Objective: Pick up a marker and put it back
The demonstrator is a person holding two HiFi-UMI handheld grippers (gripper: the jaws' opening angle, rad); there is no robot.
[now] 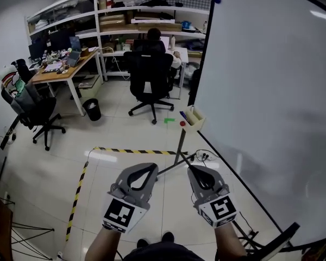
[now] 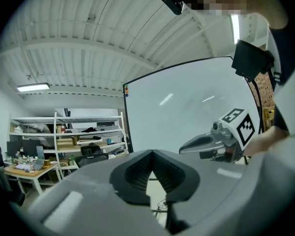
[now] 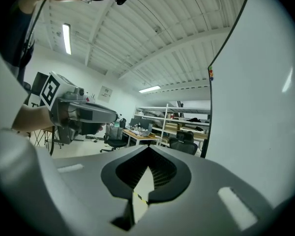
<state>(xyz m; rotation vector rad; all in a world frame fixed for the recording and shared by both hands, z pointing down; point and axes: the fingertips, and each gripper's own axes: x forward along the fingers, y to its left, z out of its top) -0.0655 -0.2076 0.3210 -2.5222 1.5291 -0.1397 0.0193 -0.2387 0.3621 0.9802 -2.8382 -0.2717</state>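
**Left gripper pointed at a whiteboard, jaws together and empty**

The jaws meet at their tips with nothing between them. Just to the right, the right gripper hangs in front of the whiteboard, its marker cube at its rear. At lower left stand white shelves, a black office chair and a wooden desk with clutter along its far edge. A ceiling light glows above.
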